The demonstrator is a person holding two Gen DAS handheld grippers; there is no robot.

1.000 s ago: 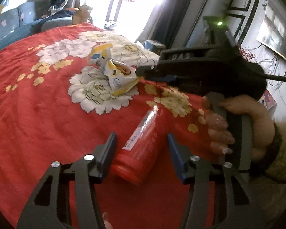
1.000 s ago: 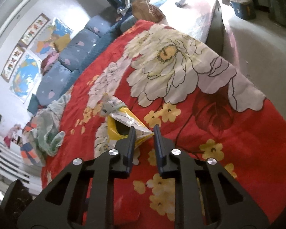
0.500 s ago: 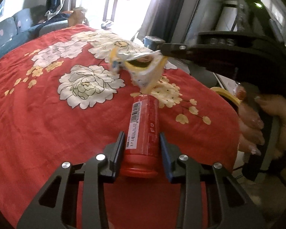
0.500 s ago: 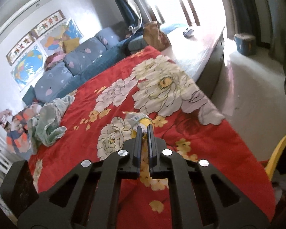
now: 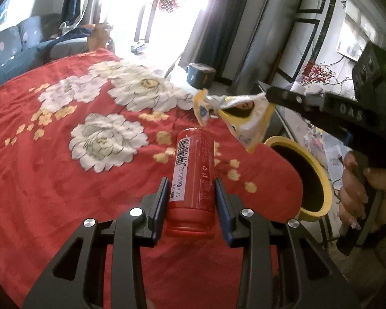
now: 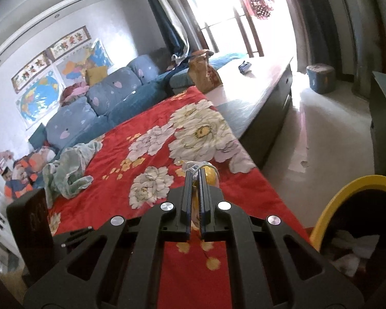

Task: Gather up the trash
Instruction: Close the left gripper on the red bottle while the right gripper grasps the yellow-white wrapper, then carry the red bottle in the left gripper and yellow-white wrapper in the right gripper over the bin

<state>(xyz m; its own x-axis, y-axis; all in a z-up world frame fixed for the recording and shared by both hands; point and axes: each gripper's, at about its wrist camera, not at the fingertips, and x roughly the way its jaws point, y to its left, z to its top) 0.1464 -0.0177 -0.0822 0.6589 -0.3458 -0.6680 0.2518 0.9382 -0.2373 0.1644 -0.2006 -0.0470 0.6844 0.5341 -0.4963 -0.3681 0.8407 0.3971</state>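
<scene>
A red can (image 5: 193,177) with a barcode label is clamped between the blue pads of my left gripper (image 5: 190,195), lifted just above the red flowered blanket (image 5: 51,167). My right gripper (image 6: 195,180) is shut on a crumpled yellow and white snack wrapper (image 6: 209,173). In the left wrist view that wrapper (image 5: 242,116) hangs in the air from the right gripper's tips (image 5: 267,94), above and just left of the yellow-rimmed trash bin (image 5: 319,180). A hand (image 5: 357,190) grips the right tool's handle.
The trash bin (image 6: 352,193) stands off the blanket's right edge with crumpled paper inside. A green cloth (image 6: 69,170) lies on the blanket's left side. A blue sofa (image 6: 95,108), a low table (image 6: 257,77) and a grey stool (image 6: 320,77) stand beyond.
My left gripper closed on the red can and lifted it. My right gripper shut on the wrapper, picked it up off the blanket and carried it right toward the bin.
</scene>
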